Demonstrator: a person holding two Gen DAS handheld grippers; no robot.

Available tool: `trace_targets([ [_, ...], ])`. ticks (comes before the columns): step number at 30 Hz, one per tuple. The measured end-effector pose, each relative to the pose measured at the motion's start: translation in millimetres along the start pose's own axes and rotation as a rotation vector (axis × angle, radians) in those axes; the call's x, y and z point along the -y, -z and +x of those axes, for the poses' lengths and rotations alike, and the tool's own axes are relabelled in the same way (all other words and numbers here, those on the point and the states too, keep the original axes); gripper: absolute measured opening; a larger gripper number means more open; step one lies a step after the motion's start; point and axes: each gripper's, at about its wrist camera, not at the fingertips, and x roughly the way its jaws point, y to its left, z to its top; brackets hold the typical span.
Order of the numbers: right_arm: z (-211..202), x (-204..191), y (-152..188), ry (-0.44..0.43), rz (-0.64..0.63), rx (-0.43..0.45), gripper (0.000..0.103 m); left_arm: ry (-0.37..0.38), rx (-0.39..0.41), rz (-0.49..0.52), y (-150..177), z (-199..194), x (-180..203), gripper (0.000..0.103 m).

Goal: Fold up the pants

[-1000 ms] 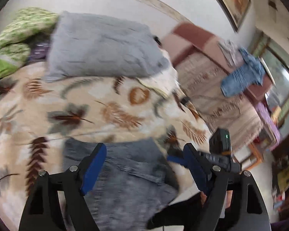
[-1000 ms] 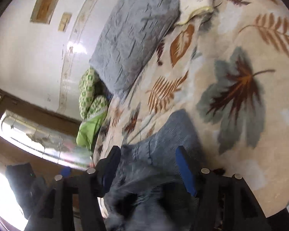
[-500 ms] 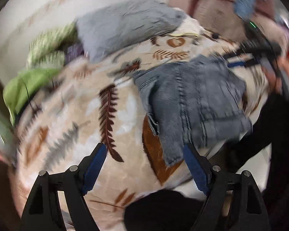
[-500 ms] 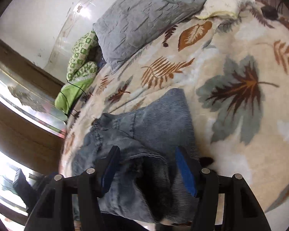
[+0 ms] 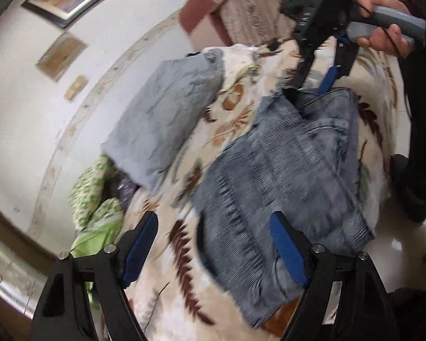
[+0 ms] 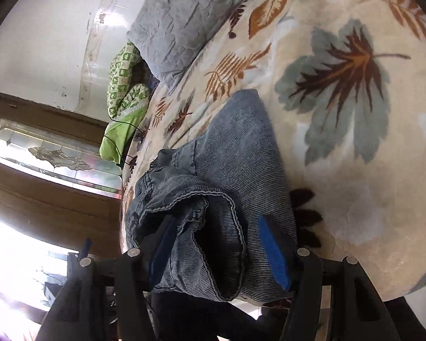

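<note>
Corduroy pants (image 5: 284,170), folded on bed (image 6: 355,170): judged soft, limp, moderately heavy; best gripped at thick hems. Left gripper (image 5: 215,250) jaws closing, nothing clamped; right gripper (image 6: 215,247) clenched on bunched hem.

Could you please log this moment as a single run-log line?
task: fold pants | pants: folded on bed | right gripper: pants bunched between fingers | left gripper: closing, pants edge between fingers, no grip

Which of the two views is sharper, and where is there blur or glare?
Right wrist view: sharper; the pants show clear ribbing, but the window at lower left is blown out white. Left wrist view: motion blur smears the pants and the gray pillow; both bend straight lines.
</note>
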Motion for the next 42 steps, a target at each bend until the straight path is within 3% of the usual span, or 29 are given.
trace_targets([
  [1, 2, -1, -1, -0.005, 0.004, -0.004, 0.063, 0.034, -0.005, -0.001, -5, 5, 0, 0.063],
  [3, 6, -3, -1, -0.019, 0.007, -0.014, 0.063, 0.078, -0.035, -0.024, -12, 11, -3, 0.023],
  [5, 8, -4, -1, -0.032, 0.009, -0.021, 0.063, 0.142, -0.062, -0.086, -18, 18, -14, 0.005],
  [11, 16, -6, -1, -0.054, 0.023, -0.053, 0.063, 0.322, -0.046, -0.328, -40, 21, -57, 0.002],
  [14, 17, -4, -1, -0.066, 0.038, -0.060, 0.063, 0.277, -0.029, -0.277, -46, 14, -62, 0.002],
  [16, 16, -2, -1, -0.072, 0.043, -0.064, 0.063, 0.353, -0.015, -0.296, -36, 4, -70, 0.002],
  [17, 16, -2, -1, -0.068, 0.041, -0.068, 0.063, 0.387, -0.024, -0.303, -31, 3, -71, 0.012],
  [18, 17, -2, -1, -0.062, 0.039, -0.072, 0.063, 0.402, -0.044, -0.298, -24, 0, -69, 0.042],
  [20, 17, 0, -1, -0.058, 0.043, -0.079, 0.063, 0.342, -0.081, -0.272, -9, -6, -57, 0.090],
  [21, 17, 2, -2, -0.060, 0.049, -0.080, 0.063, 0.310, -0.070, -0.263, -1, -12, -51, 0.091],
  [24, 18, 3, -2, -0.058, 0.062, -0.079, 0.063, 0.328, -0.042, -0.303, 17, -28, -40, 0.091],
  [26, 20, 3, -2, -0.049, 0.059, -0.083, 0.063, 0.295, -0.011, -0.292, 24, -36, -33, 0.091],
  [30, 23, 4, -2, -0.041, 0.070, -0.081, 0.063, 0.154, 0.011, -0.129, 28, -39, -6, 0.091],
  [33, 25, 2, -3, -0.033, 0.075, -0.077, 0.063, 0.099, 0.048, 0.017, 27, -37, 15, 0.091],
  [42, 25, 6, -2, -0.048, 0.095, -0.071, 0.064, 0.071, 0.103, 0.298, 39, -44, 50, 0.091],
])
